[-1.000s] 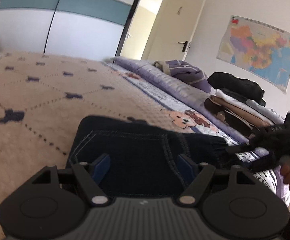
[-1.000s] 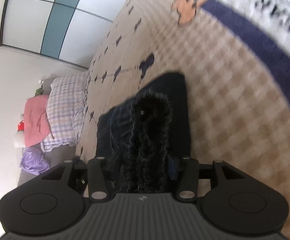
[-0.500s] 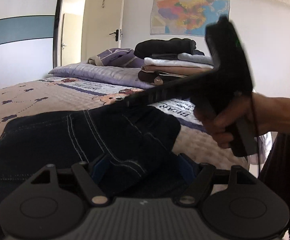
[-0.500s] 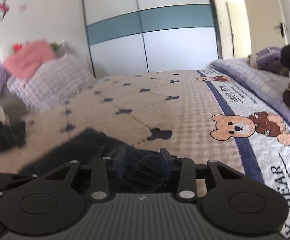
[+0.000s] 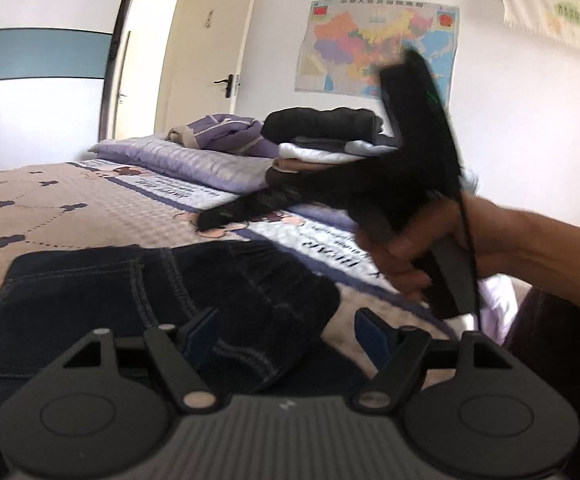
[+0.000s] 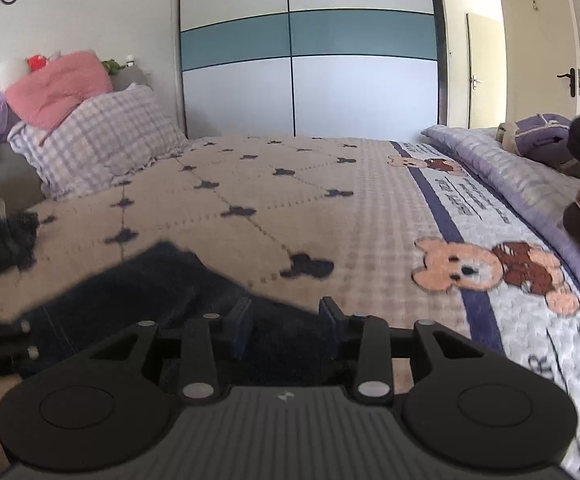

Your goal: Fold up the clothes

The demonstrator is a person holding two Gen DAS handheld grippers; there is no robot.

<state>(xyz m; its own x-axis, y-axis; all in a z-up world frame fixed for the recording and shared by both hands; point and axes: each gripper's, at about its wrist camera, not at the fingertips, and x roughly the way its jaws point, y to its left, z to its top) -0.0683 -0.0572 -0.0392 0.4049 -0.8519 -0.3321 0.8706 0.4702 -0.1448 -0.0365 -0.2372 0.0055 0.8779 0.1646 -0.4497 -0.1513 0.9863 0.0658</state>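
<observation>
Bright daylit bedroom with white walls. Sliding wardrobe [image 6: 310, 52] with pale panels and a teal band behind the bed [image 6: 249, 208], spread with a beige quilted cover and a bear-print border. Checked pillow [image 6: 97, 136] and pink cushion [image 6: 55, 88] at the headboard end. Open doorway [image 5: 145, 64] beside a white door [image 5: 229, 68]. Coloured wall map [image 5: 374, 48], and what looks like a second, paler chart [image 5: 558, 12] at the blurred edge.
</observation>
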